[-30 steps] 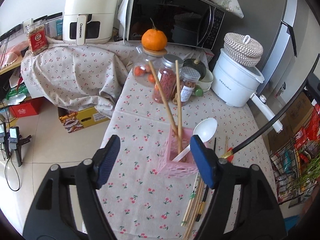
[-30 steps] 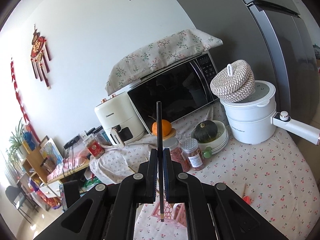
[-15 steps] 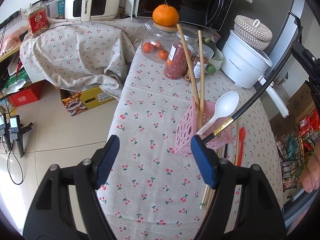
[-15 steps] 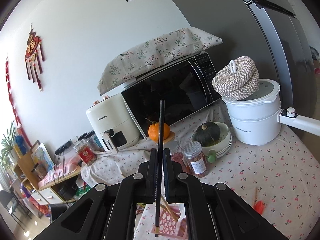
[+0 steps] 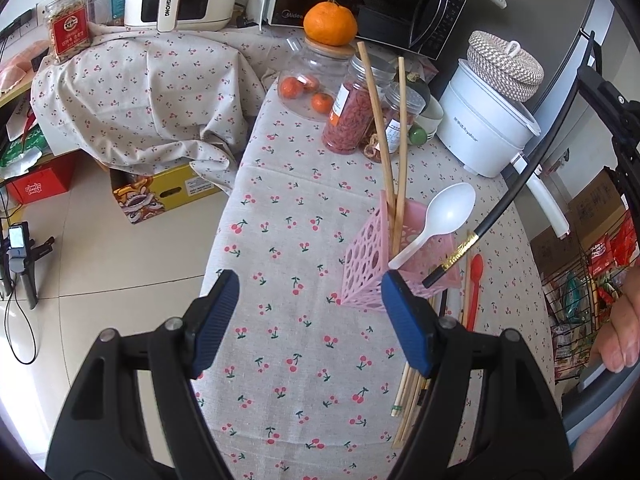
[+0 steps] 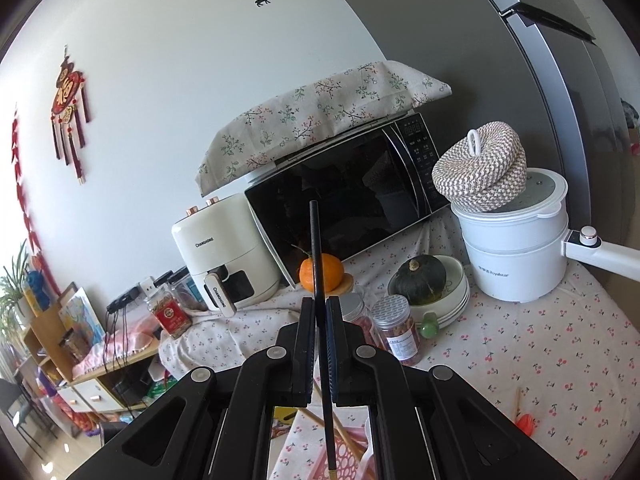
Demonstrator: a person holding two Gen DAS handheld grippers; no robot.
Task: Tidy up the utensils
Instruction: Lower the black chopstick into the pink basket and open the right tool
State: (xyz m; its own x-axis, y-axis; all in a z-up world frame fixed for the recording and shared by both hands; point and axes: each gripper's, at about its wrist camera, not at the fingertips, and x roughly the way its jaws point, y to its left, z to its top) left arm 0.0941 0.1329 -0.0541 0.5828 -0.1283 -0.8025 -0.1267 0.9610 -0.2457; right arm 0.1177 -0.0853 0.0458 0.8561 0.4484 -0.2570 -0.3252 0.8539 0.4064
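A pink perforated holder (image 5: 366,254) stands on the cherry-print tablecloth (image 5: 288,344), with two wooden chopsticks (image 5: 380,136) and a white spoon (image 5: 442,218) in it. My left gripper (image 5: 310,320) is open just in front of the holder, with nothing between its blue pads. My right gripper (image 6: 320,308) is shut on a black chopstick (image 6: 316,248), held nearly upright. In the left wrist view the black chopstick (image 5: 508,196) slants down from the upper right, its gold-banded tip over the holder's right rim. In the right wrist view the holder (image 6: 348,456) lies below the tip.
Loose chopsticks (image 5: 410,396) and a red spoon (image 5: 475,280) lie right of the holder. Jars (image 5: 352,116), an orange (image 5: 330,24), a white pot (image 5: 486,128), a microwave (image 6: 348,196) and an air fryer (image 6: 224,248) stand behind. The table's left edge drops to the floor (image 5: 120,264). A hand (image 5: 622,328) shows at far right.
The black chopstick has come in from the right, and its tip now hangs over the holder's right rim. My left gripper has drawn back to the left, so the holder no longer sits between its pads.
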